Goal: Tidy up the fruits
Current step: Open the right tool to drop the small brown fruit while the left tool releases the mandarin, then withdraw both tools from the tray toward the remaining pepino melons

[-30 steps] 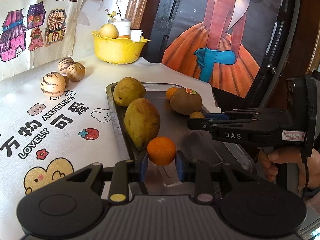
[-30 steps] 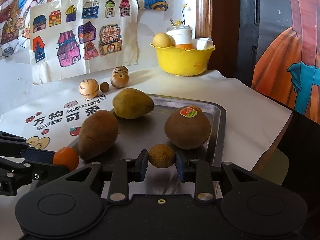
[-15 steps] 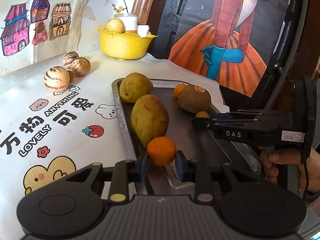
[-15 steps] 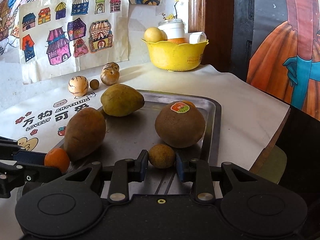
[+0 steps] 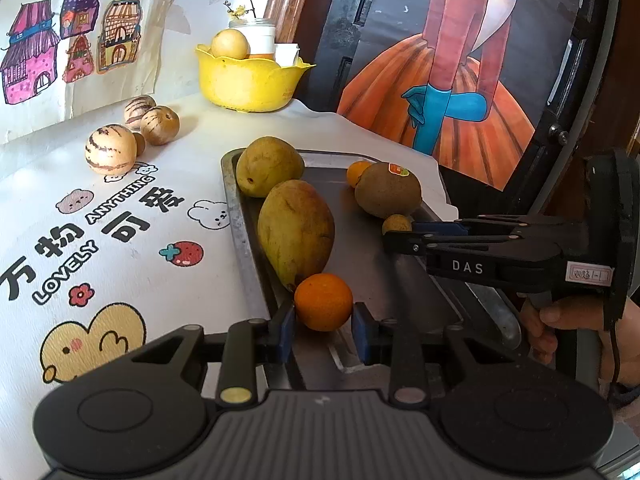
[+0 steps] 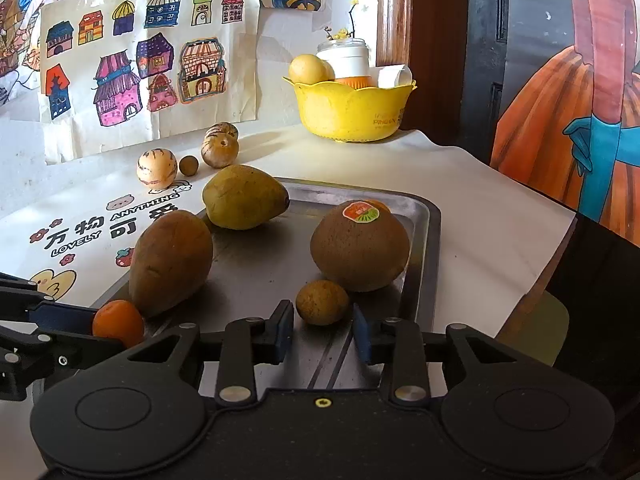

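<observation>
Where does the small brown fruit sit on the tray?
In the right wrist view, the small brown fruit lies on the tray's near right part, just before the stickered kiwi.

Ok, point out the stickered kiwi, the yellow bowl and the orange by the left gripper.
Kiwi (image 6: 360, 248), right wrist view, middle of its brown skin.
Yellow bowl (image 6: 352, 114), right wrist view, front wall.
Orange (image 5: 323, 301), left wrist view, centre of its peel, between the blue pads.
</observation>
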Demonstrator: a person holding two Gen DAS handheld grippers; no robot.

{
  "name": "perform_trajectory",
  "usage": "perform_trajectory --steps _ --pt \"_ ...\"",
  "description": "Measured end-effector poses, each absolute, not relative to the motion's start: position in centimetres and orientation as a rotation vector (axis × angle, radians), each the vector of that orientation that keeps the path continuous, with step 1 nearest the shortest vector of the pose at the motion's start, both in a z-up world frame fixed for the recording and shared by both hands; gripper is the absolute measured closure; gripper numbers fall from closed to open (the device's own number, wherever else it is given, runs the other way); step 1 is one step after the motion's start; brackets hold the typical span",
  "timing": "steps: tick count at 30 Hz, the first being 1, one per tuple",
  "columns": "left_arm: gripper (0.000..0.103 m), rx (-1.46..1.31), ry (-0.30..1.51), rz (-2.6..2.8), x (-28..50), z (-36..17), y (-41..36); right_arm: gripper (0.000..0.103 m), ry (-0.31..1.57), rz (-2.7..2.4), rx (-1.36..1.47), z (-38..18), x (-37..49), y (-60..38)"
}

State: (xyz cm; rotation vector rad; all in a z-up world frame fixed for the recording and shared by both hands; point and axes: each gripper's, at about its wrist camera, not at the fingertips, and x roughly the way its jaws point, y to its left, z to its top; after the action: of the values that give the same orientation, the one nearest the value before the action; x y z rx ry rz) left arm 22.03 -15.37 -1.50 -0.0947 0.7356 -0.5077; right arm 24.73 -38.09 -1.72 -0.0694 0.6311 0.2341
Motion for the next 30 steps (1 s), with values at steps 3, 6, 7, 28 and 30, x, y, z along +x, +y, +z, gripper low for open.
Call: perform_trajectory --steps 3,6,7,28,30 --pt "0.069 -0.102 0.745 -0.507 22.0 -1.4 -15.3 0.064 0.630 0.231 -0.065 -1.5 24.3 -38.3" --pt "0.067 -0.109 0.754 -0.512 21.8 -1.4 -15.2 0.060 0.623 0.226 -0.058 -1.1 23.6 -38.6" --pt "0.064 -0.115 0.755 -0.517 21.6 -1.3 -15.1 0.059 0.622 0.225 -0.056 -0.9 23.4 -38.7" --pt "0.003 -0.138 0.677 -0.335 16.5 2.0 -11.4 0.016 0.585 0.239 -0.027 2.5 15.4 -37.5" --pt "0.002 -0.141 0.675 -0.307 15.9 2.1 -10.8 0.012 0.591 0.239 -0.027 2.8 14.4 -37.1"
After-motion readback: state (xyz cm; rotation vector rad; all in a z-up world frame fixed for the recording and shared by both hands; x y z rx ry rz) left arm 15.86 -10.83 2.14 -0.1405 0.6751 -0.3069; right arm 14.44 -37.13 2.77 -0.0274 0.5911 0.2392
